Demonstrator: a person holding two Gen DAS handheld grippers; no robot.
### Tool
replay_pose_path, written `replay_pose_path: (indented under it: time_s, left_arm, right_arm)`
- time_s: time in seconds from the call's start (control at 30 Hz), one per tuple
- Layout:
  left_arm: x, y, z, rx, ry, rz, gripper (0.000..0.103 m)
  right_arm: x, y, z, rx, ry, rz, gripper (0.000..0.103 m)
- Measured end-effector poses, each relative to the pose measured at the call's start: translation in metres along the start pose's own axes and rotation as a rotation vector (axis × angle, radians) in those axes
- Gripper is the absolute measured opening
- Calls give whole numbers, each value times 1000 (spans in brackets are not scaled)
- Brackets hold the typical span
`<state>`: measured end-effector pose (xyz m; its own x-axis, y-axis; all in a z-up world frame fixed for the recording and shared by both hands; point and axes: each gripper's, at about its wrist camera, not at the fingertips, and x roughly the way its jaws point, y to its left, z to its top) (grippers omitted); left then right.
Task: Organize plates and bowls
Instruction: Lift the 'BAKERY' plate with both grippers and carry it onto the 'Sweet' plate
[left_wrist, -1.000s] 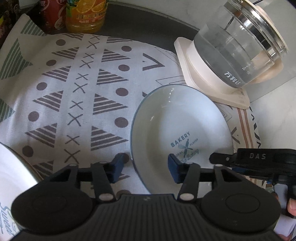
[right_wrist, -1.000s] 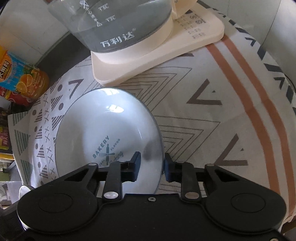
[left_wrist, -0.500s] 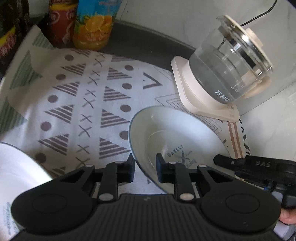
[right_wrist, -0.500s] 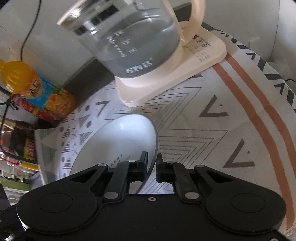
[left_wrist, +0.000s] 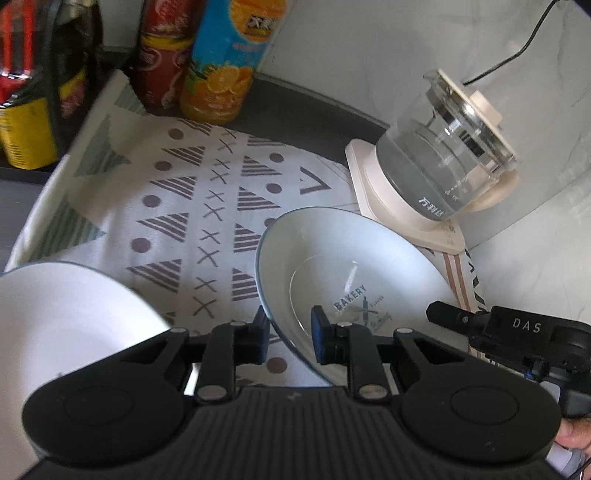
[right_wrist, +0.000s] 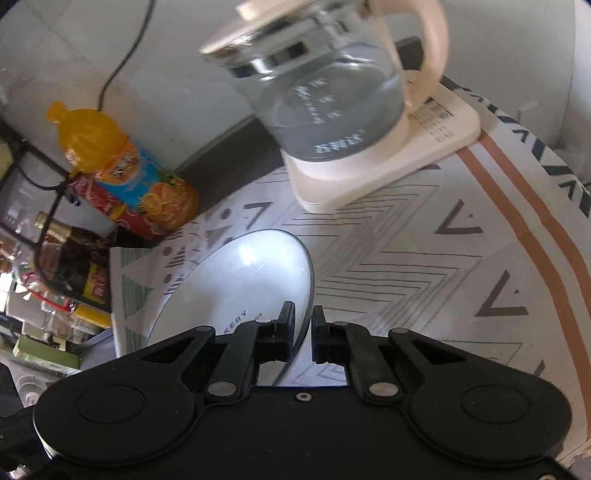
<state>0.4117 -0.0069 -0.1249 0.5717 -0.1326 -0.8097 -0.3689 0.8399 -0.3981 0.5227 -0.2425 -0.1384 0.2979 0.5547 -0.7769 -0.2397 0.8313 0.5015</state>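
Observation:
A white plate (left_wrist: 354, 266) with a thin blue-grey rim and a "BAKERY" print hangs tilted above the patterned cloth (left_wrist: 207, 206). My left gripper (left_wrist: 290, 328) is shut on its near-left rim. In the right wrist view the same plate (right_wrist: 240, 280) lies left of centre, and my right gripper (right_wrist: 303, 325) is shut on its right rim. The right gripper's black body (left_wrist: 517, 332) also shows at the plate's right side in the left wrist view. A second white plate (left_wrist: 74, 314) sits low at the left; the left gripper's body hides part of it.
A glass kettle (left_wrist: 447, 155) on a cream base (left_wrist: 369, 177) stands behind the plate to the right. An orange juice bottle (left_wrist: 225, 62) and a red bottle (left_wrist: 162, 55) stand at the back left by the wall. A shelf of packets (right_wrist: 48, 295) borders the cloth's left.
Both grippers closed on the plate's rim, the left from wide open. The plate rose off the cloth and tilted, and both cameras lifted away from the kettle.

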Motion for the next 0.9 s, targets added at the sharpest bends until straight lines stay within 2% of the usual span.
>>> replay_pose_path:
  time_s: [0.5,0.9]
  left_arm:
    - [-78,49,-30,-55,-97,36,21]
    - [-119,88,-61,-109,-127,62,21]
  right_arm:
    - [-20,57,-44,-87,-9,88,9]
    - [-27,96,-84,-158,20,94,9]
